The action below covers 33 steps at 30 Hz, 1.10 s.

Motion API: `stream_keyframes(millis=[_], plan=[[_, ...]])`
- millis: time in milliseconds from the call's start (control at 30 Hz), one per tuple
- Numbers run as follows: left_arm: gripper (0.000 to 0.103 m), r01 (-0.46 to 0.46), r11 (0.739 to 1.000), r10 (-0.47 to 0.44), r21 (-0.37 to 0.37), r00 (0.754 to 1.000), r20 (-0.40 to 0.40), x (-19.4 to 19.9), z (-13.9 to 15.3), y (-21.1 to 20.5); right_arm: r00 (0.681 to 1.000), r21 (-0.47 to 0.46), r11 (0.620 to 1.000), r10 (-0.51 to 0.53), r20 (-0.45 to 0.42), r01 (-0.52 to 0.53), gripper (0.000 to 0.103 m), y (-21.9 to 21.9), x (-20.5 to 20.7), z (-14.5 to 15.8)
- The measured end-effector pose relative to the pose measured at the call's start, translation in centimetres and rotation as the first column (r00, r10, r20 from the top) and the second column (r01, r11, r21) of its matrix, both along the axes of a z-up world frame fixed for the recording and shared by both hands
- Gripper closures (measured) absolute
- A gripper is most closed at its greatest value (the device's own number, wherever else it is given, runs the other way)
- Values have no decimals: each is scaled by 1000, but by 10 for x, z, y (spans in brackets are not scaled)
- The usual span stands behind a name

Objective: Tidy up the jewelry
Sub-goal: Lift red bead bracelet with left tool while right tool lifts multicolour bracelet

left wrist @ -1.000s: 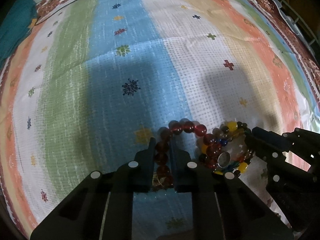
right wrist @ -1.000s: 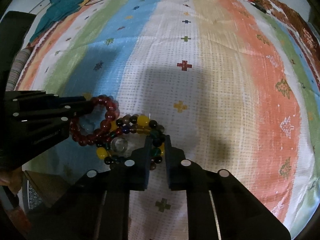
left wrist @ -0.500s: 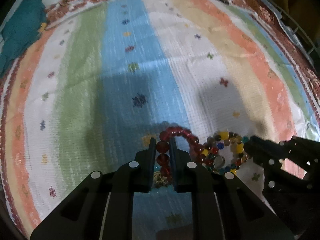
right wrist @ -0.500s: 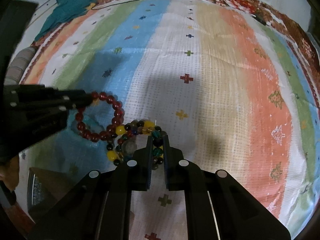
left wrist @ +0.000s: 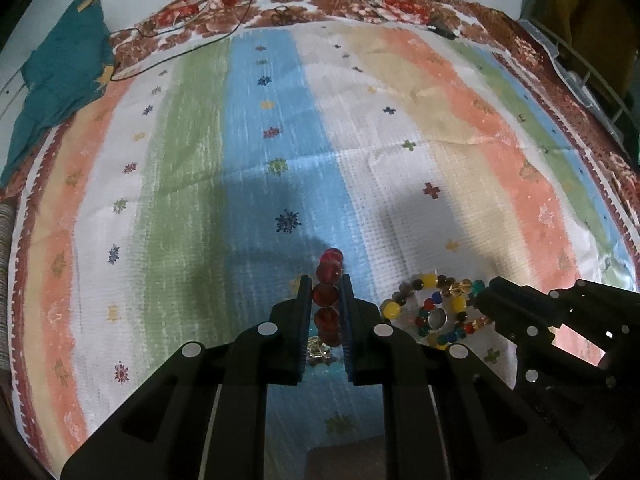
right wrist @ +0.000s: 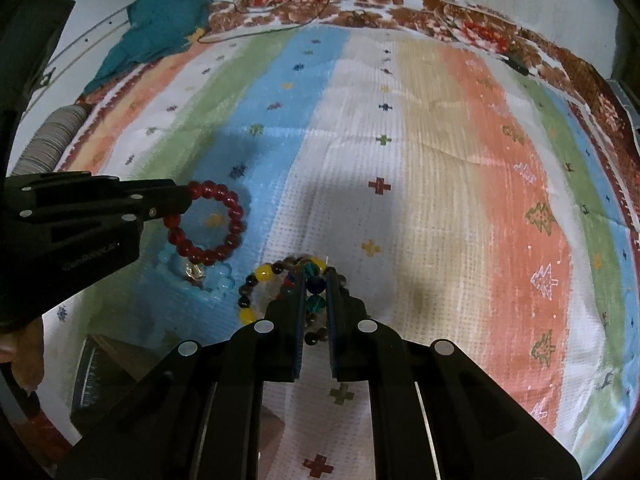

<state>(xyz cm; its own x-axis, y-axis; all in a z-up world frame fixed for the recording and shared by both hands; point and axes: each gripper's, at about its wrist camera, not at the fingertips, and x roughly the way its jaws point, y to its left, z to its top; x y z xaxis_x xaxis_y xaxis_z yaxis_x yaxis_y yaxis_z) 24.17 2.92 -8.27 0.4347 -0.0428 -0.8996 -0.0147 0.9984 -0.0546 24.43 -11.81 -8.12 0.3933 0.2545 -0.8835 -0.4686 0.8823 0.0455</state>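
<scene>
- Presently, surface: striped woven mat [left wrist: 400, 168] with a brown floral border; teal cloth [left wrist: 60, 80] at its far left corner.
- Count: three bead bracelets.
- Left gripper [left wrist: 325, 300] clenched on red bead bracelet [right wrist: 224, 216], lifted.
- Right gripper [right wrist: 316, 304] clenched on multicolour bead bracelet [left wrist: 432, 308].
- Pale blue bracelet [right wrist: 204, 280] lies on the blue stripe near the mat's near edge.

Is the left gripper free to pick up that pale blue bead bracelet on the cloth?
Probably not yet: the left gripper is shut on the dark red bead bracelet, which hangs over the pale blue bead bracelet.
</scene>
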Motion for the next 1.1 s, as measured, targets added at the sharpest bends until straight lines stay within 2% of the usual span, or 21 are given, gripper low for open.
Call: stream_keyframes(millis=[633,800,1100], plan=[[90,-9,999,13,-53,997,73,-35,37,5,996,37,999,-30,88,27,92,-3,-23,26],[90,10,1000,-8,-24,995,100,-49,41,-1,993,40,999,-36,108,32,92,-2,-31,29],[90,2,999,3,-35,987,158,-71,56,-5,988,69,997,-33,149,23,92,-2,-43,38]])
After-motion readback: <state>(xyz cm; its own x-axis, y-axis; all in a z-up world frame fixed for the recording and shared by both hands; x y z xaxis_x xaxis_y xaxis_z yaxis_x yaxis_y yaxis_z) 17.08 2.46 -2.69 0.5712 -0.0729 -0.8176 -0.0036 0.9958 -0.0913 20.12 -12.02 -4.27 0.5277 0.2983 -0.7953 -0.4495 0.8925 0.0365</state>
